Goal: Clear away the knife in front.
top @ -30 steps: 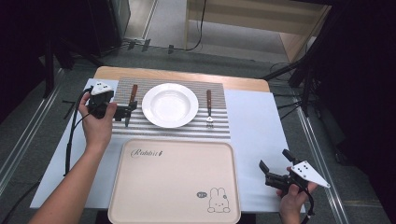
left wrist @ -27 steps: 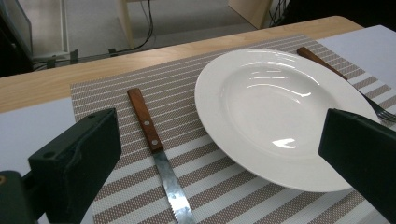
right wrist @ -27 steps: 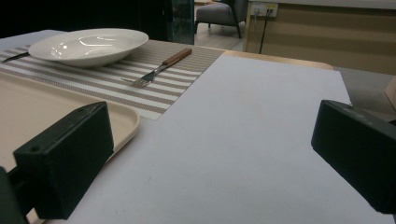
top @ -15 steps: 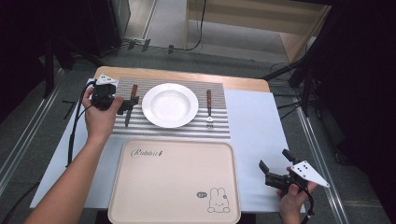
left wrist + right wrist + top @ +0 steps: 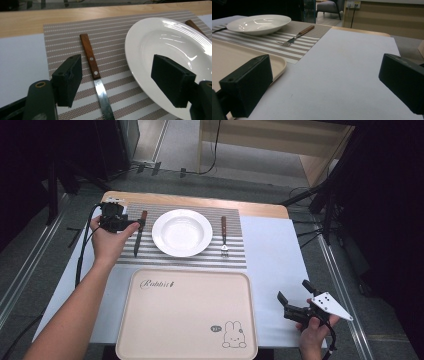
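L claw (image 5: 116, 82) wide, straddling wood-handled steel knife (image 5: 96, 77) at 9 o'clock of white round plate (image 5: 172, 47). R claw (image 5: 325, 85) wide, above worktop, empty.

The right gripper (image 5: 324, 85) has its two black jaws spread wide apart, nothing between them, above bare white desk (image 5: 352, 62). Past the left jaw lies the rounded corner of a beige tray (image 5: 277, 64). Farther off, a striped placemat (image 5: 287, 51) carries a white plate (image 5: 258, 23) and a wooden-handled fork (image 5: 297, 35) just beside it, near the desk's far edge
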A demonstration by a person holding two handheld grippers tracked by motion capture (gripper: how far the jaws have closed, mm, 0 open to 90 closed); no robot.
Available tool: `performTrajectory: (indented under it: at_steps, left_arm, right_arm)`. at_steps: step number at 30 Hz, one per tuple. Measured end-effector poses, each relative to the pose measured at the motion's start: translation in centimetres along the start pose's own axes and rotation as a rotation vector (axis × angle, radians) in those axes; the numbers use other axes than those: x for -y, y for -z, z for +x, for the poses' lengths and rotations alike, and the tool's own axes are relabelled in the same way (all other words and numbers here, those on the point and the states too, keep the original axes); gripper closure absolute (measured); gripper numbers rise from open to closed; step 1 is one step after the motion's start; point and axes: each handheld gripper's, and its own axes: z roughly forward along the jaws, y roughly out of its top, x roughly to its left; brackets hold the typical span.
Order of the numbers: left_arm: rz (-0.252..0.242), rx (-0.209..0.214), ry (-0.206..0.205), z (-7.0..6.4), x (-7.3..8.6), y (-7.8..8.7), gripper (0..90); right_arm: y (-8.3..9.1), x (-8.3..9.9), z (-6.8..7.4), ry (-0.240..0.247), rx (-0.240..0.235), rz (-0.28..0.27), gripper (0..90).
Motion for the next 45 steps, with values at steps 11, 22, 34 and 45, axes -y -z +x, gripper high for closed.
performTrajectory:
  at_steps: [11,22,34,45]
  left_arm:
    - [0.134,-0.05,0.007,-0.1,-1.1,-2.5,41.5]
    - [0.222,-0.099,-0.025,-0.5,-1.7,-5.1,49.5]
    - [0.272,-0.119,0.018,1.3,-0.9,-7.1,53.9]
    - [0.267,-0.128,0.03,1.5,-0.8,-7.9,57.3]
  right_arm:
    - [0.0,0.0,0.0,-0.006,0.008,0.005,0.0]
    - [0.0,0.0,0.0,-0.005,0.008,0.005,0.0]
    - [-0.1,0.0,-0.1,-0.006,0.007,0.006,0.0]
    - [-0.1,0.0,-0.1,-0.006,0.009,0.008,0.0]
